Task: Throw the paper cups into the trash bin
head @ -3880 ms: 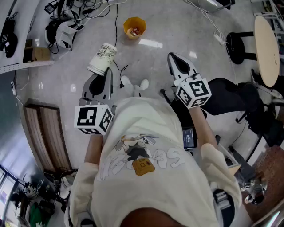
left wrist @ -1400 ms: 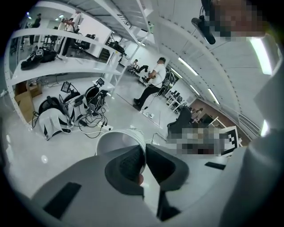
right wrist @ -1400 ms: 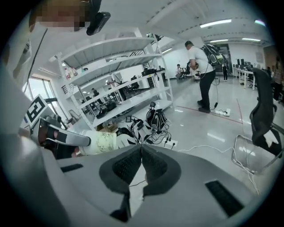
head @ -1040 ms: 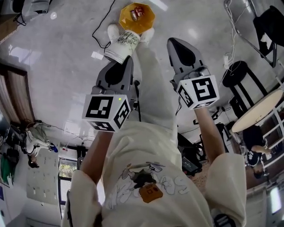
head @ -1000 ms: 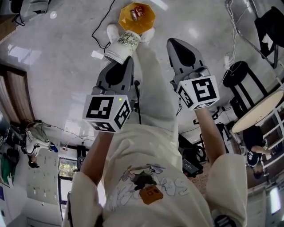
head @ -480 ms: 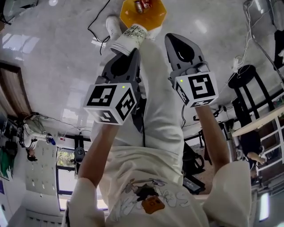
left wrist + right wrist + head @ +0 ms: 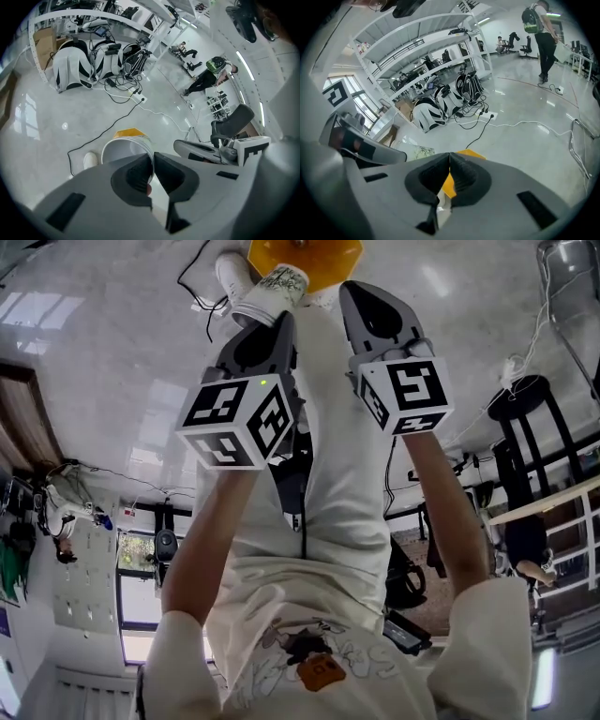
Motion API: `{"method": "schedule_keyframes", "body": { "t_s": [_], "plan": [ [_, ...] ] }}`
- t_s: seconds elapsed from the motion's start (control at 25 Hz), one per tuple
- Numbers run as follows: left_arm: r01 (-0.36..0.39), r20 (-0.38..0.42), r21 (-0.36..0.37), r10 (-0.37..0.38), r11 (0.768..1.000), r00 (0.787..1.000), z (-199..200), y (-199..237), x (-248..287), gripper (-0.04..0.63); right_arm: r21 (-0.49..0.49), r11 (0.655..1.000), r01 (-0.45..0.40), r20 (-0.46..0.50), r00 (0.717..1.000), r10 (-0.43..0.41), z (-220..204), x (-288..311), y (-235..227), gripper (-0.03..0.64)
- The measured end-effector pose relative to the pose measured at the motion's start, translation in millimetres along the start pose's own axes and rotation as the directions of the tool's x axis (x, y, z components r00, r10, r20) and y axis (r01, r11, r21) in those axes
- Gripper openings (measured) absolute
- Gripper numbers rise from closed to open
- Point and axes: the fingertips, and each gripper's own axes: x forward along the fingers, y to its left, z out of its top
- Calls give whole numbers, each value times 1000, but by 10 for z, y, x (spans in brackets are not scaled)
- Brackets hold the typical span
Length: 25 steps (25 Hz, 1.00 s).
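**A:** Far left, the left gripper (image 7: pixel 152 158) is clamped on the rim of the paper cup (image 7: pixel 123 151), with the cup wall pinched between the jaws.

**B:** The cup's tilted and held in the air, right at the near edge of the yellow trash bin (image 7: pixel 309 253).

**A:** And on the right, the right gripper (image 7: pixel 450 157) has its jaws pressed together, holding nothing.

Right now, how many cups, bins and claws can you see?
cup: 1
bin: 1
claws: 2, the left claw and the right claw
Total: 4
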Motion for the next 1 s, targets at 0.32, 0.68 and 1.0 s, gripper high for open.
{"method": "schedule_keyframes", "body": {
  "t_s": [0.32,0.68,1.0],
  "plan": [
    [-5,-16,-81,4,997,1000,-120,219,386,26,9,1000,-10,-51,999,10,-259,356,22,8],
    [-42,-73,-108,35,993,997,-290,692,1211,26,43,999,2,-115,993,3,-789,1032,-266,8],
    [-53,-96,-131,40,990,995,-334,892,1618,26,39,999,24,-163,986,-17,-1085,1435,-425,8]
  ]
}}
